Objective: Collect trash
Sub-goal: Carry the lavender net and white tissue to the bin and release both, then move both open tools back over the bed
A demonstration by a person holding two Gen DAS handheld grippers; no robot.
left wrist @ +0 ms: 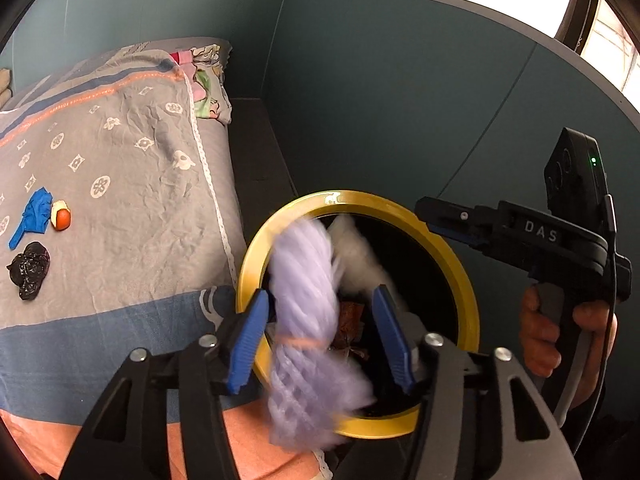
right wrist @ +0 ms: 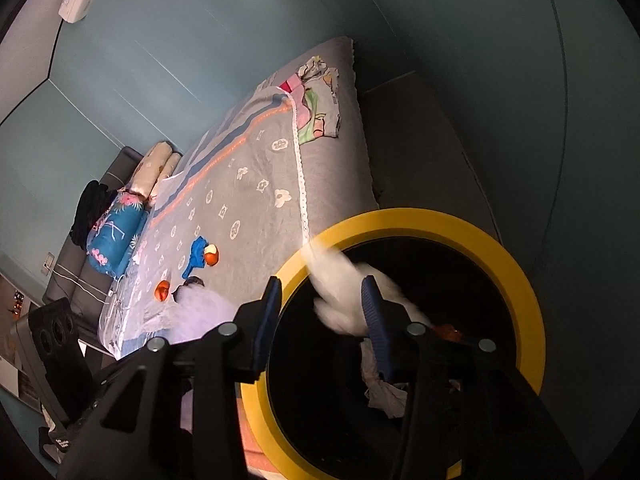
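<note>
A yellow-rimmed black bin [left wrist: 460, 264] stands beside the bed. My left gripper [left wrist: 320, 340] hangs over its near rim with jaws apart. A blurred lilac foam net [left wrist: 304, 312] is between them, touching neither pad firmly. My right gripper [right wrist: 322, 324] is open above the bin [right wrist: 520, 280], and a blurred white tissue [right wrist: 340, 292] is between its pads, loose. On the bedspread lie a blue balloon scrap [left wrist: 34, 212], an orange peel piece [left wrist: 61, 217] and a crumpled black bag [left wrist: 30, 276]. A second orange piece [right wrist: 162, 290] lies nearer the bed's edge.
The bin holds crumpled paper [right wrist: 384, 392] and brown scraps [left wrist: 350, 328]. A hand [left wrist: 560, 332] holds the right gripper [left wrist: 430, 216] across the bin's far rim. Folded clothes [right wrist: 316, 96] and pillows [right wrist: 116, 236] lie on the bed. A teal wall runs behind.
</note>
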